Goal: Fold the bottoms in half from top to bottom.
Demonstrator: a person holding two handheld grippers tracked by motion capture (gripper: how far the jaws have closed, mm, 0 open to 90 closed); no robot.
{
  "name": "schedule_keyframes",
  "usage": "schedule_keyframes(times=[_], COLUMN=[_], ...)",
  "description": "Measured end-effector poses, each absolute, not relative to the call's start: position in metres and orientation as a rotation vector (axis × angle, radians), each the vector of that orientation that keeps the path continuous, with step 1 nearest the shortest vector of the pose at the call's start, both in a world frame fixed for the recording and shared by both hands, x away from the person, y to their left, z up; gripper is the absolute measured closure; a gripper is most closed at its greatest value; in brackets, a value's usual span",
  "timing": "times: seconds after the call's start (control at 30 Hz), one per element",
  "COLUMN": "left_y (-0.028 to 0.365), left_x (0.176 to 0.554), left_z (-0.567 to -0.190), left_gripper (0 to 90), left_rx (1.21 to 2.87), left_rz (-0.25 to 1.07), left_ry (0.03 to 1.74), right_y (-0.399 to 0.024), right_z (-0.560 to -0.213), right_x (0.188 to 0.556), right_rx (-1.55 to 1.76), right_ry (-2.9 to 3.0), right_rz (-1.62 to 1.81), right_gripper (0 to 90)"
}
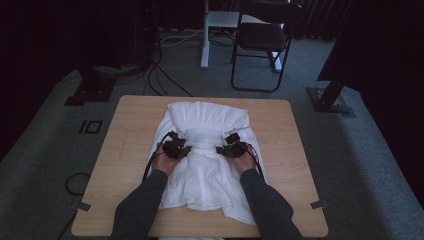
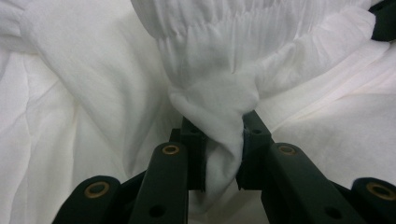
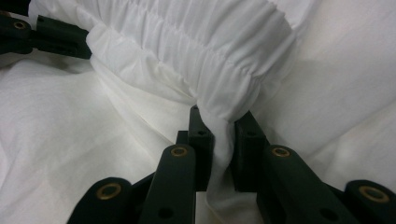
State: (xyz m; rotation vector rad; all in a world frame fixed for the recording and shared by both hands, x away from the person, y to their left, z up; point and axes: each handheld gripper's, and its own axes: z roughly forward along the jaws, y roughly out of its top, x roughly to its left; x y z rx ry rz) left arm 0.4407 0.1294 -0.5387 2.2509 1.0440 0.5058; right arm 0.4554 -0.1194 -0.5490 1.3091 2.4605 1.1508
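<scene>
Garment (image 1: 207,165): white, soft, light, limp; lies spread on surface (image 1: 130,150), far part folded over. Left tongs (image 2: 223,140) and right tongs (image 3: 223,135) each pinch the gathered elastic band, likely the firmest hold.

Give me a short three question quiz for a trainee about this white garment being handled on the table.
1. True or false: the left gripper is shut on a pinch of the white garment.
2. Which part of the garment does the right gripper hold? A. a plain flat hem B. the gathered elastic band C. a button
3. Fill in: the garment lies on a ___ table.

Key: 1 true, cloth is pressed between its fingers. 2 B, the band runs down into that grip. 3 wooden.
</scene>
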Motion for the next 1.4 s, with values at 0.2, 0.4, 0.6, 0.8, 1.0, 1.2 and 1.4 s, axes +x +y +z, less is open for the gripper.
schedule_keyframes(times=[0.2, 0.4, 0.6, 0.8, 1.0, 1.2, 1.4], left_y=[0.135, 0.134, 0.135, 0.141, 0.143, 0.136, 0.143], left_x=[0.439, 0.413, 0.375, 0.332, 0.322, 0.325, 0.325], left_z=[-0.527, -0.469, -0.419, -0.415, -0.475, -0.549, -0.544], left_gripper=[78.0, 79.5, 79.5, 79.3, 78.6, 78.1, 61.6], left_rx=[2.202, 2.097, 2.026, 2.012, 2.119, 2.211, 2.151], left_rz=[0.430, 0.508, 0.585, 0.572, 0.444, 0.297, 0.235], left_ry=[1.089, 0.967, 0.818, 0.731, 0.803, 0.923, 0.965], right_y=[-0.124, -0.131, -0.152, -0.158, -0.151, -0.146, -0.140], right_z=[-0.541, -0.499, -0.436, -0.422, -0.474, -0.543, -0.550], right_x=[0.455, 0.440, 0.404, 0.364, 0.342, 0.339, 0.340], right_rx=[1.235, 1.091, 0.945, 0.835, 0.872, 1.019, 1.036], right_ry=[2.471, 2.387, 2.257, 2.249, 2.371, 2.506, 2.568], right_rz=[1.175, 1.213, 1.397, 1.441, 1.336, 1.199, 1.110], right_gripper=[80.5, 81.2, 81.3, 81.3, 81.1, 80.0, 63.3])
